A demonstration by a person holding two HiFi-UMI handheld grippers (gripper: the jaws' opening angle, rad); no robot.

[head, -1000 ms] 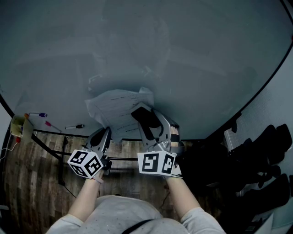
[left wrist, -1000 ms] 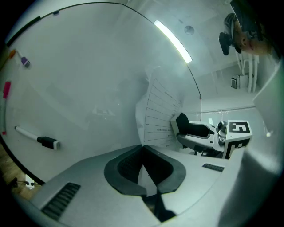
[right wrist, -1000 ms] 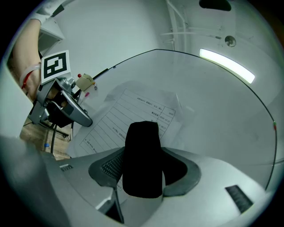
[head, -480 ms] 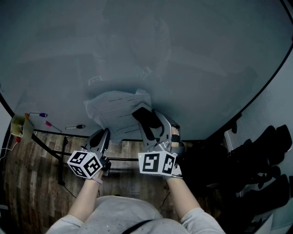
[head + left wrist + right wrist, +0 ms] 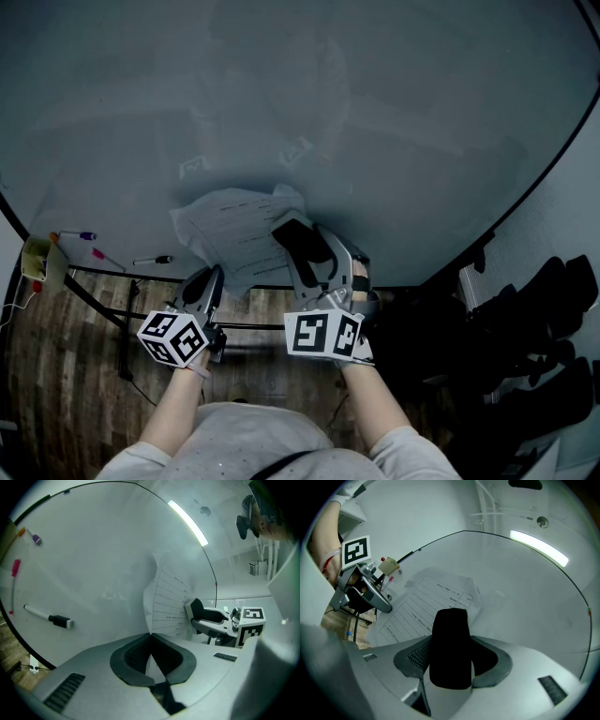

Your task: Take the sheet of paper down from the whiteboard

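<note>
**A:** What's around the left gripper (image 5: 150, 637)?

**B:** Off to its left, three pens sit against the whiteboard (image 5: 375, 112). The black marker (image 5: 49, 617) is nearest, then a pink marker (image 5: 15, 568), and a purple-capped marker (image 5: 35, 539) is farthest. All are well apart from the jaws. On its other side, the right gripper (image 5: 452, 660) is clamped on a black block (image 5: 450, 630).

**A:** Does anything block the sheet?

**B:** The block covers the middle of its near edge when seen from the right gripper. I can't tell whether it touches the paper.

**A:** Where's the sheet of paper (image 5: 230, 225) itself?

**B:** It's low on the board, between the two grippers. The left jaws are pressed together on its bottom edge, and the paper comes out right at their tips.

**A:** Which way does it run?

**B:** From the left jaws it rises straight ahead, seen nearly edge-on, and it is crumpled and bowed off the board. From the right gripper, its long side slants from lower left to upper right, and the printed lines slant the same way.
</note>
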